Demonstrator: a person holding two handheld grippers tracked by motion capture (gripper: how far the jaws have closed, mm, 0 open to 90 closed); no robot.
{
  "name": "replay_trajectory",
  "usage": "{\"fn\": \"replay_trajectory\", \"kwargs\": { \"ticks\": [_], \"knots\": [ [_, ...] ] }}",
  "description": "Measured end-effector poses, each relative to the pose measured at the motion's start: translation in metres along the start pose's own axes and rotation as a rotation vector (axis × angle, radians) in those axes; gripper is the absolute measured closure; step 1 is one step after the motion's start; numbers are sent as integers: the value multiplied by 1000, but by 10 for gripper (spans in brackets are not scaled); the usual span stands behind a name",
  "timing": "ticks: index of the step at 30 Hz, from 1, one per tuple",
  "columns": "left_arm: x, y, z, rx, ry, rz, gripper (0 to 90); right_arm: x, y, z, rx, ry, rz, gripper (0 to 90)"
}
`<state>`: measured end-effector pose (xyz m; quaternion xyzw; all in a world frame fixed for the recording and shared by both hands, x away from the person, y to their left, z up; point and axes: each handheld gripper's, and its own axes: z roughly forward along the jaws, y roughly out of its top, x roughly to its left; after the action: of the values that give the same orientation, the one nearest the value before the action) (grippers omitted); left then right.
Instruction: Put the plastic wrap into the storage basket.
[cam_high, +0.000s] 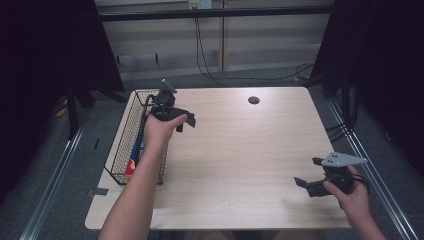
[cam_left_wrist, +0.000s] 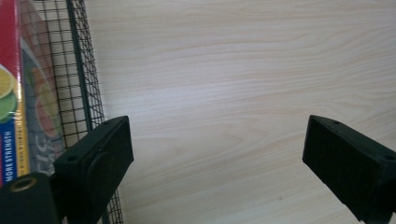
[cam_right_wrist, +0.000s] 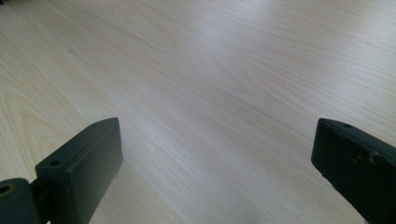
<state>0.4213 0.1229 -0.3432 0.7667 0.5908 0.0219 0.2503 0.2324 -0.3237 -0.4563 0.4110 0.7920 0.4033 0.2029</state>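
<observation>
My left gripper (cam_high: 182, 122) is held over the table's left part, right beside the long side of a black wire basket (cam_high: 122, 145). In the left gripper view its jaws (cam_left_wrist: 217, 154) stand wide apart over bare wood, with the basket's mesh wall (cam_left_wrist: 79, 70) at the left and a colourful box (cam_left_wrist: 11, 93) behind the mesh. That box (cam_high: 132, 162) lies inside the basket. My right gripper (cam_high: 308, 171) rests low near the table's front right corner, and its jaws (cam_right_wrist: 217, 158) are open with nothing between them.
The light wooden table (cam_high: 240, 145) has a small dark round disc (cam_high: 253, 100) near its far edge. Black curtains hang at both sides, and cables run down the back wall and across the floor.
</observation>
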Motion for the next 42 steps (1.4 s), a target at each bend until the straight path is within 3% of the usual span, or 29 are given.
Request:
{"fn": "replay_trajectory", "kwargs": {
  "ticks": [19, 25, 30, 31, 41, 42],
  "knots": [
    [-24, -15, 22, 6, -66, 75, 83, 0, 0, 0, 2, 0, 0, 19],
    [-27, -21, 30, 23, -73, 106, 83, 0, 0, 0, 2, 2, -1, 19],
    [-31, -28, 38, 22, -79, 103, 83, 0, 0, 0, 6, 2, -1, 19],
    [-31, -29, 39, 32, -78, 126, 84, 0, -1, 0, 5, -1, -3, 19],
    [-41, -40, 51, 29, -104, 133, 84, 0, -1, 0, 5, 0, -2, 19],
    [-41, -40, 51, 35, -101, 149, 84, 0, -1, -1, 6, 0, -1, 19]
  ]
}}
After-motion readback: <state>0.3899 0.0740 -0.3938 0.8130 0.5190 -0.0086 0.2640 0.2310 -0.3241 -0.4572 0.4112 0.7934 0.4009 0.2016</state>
